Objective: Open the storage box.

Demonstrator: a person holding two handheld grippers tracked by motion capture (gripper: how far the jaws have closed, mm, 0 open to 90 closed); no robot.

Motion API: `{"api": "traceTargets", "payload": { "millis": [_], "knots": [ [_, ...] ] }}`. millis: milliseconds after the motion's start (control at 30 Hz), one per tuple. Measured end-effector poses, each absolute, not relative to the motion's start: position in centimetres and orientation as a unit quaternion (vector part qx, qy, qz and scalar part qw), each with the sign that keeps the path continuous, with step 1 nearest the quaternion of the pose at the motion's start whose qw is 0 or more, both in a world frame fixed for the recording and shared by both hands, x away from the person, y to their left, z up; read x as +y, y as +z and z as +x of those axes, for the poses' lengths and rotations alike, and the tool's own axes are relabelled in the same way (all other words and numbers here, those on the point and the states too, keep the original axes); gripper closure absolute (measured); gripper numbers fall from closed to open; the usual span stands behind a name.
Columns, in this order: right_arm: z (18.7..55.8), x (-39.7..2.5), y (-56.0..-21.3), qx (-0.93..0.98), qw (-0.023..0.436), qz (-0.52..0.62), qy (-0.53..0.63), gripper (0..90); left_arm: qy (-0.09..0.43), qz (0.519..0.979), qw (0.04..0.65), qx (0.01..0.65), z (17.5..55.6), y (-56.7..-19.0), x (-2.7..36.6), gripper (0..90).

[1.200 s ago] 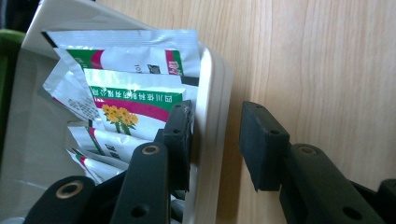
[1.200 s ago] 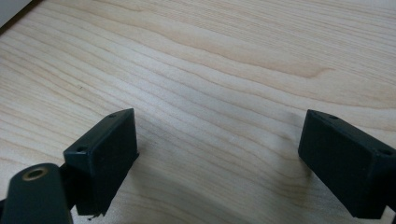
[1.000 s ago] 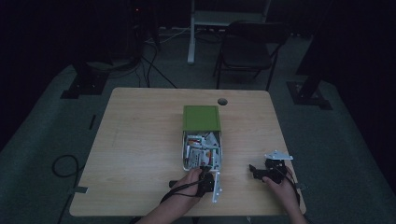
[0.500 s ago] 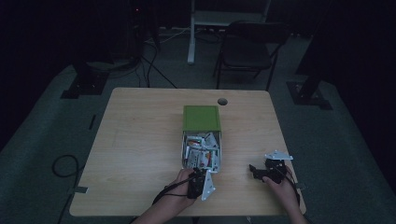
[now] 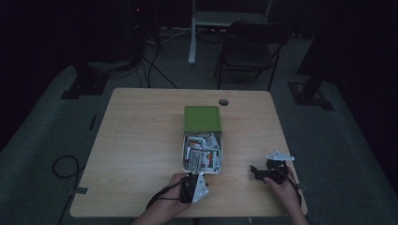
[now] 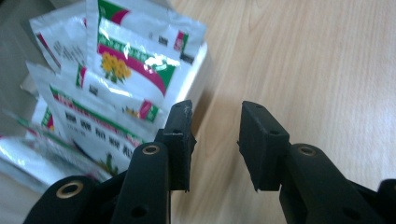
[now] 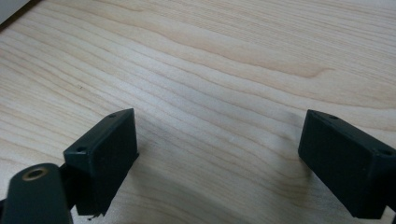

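Observation:
An open metal tin (image 5: 182, 151) with a green lid (image 5: 202, 118) hinged back stands at the table's middle front, holding several foil sachets (image 5: 204, 152). My left gripper (image 5: 190, 183) lies just in front of the tin's near edge. In the left gripper view it (image 6: 215, 112) stands open with nothing between its fingers, and white sachets with green and magenta print (image 6: 126, 60) lie to the left over the tin's rim (image 6: 201, 65). My right gripper (image 5: 255, 172) rests on the table to the right of the tin. In its own view it (image 7: 219, 126) is wide open over bare wood.
The wooden table (image 5: 141, 140) has a round cable hole (image 5: 224, 101) behind the lid. A dark folding chair (image 5: 251, 44) and stand bases are on the floor beyond the far edge. A cable (image 5: 63, 164) loops on the floor at the left.
My left gripper has slid left and slightly back toward the table's front edge, away from the tin's near right corner. The right gripper has stayed put.

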State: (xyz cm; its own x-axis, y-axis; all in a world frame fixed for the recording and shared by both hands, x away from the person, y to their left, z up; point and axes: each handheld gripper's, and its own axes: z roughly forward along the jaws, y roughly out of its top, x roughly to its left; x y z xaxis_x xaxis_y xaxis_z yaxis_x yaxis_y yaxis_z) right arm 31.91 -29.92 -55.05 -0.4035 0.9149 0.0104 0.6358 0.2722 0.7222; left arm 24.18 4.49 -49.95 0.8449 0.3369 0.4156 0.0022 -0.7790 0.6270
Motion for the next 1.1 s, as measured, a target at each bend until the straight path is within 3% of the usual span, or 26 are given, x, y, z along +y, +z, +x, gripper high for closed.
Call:
{"api": "traceTargets", "payload": {
  "millis": [633, 1100],
  "knots": [
    [31.7, -30.1, -55.1, 0.766, 0.212, 0.509, 0.33, 11.0, 0.245, 0.904, 0.309, 0.166, 24.6, -51.6, 9.3, 65.3],
    [31.8, -30.1, -55.1, 0.766, 0.213, 0.509, 0.331, 11.0, 0.236, 0.88, 0.333, 0.244, 25.9, -51.3, 13.0, 65.2]
  ]
}}
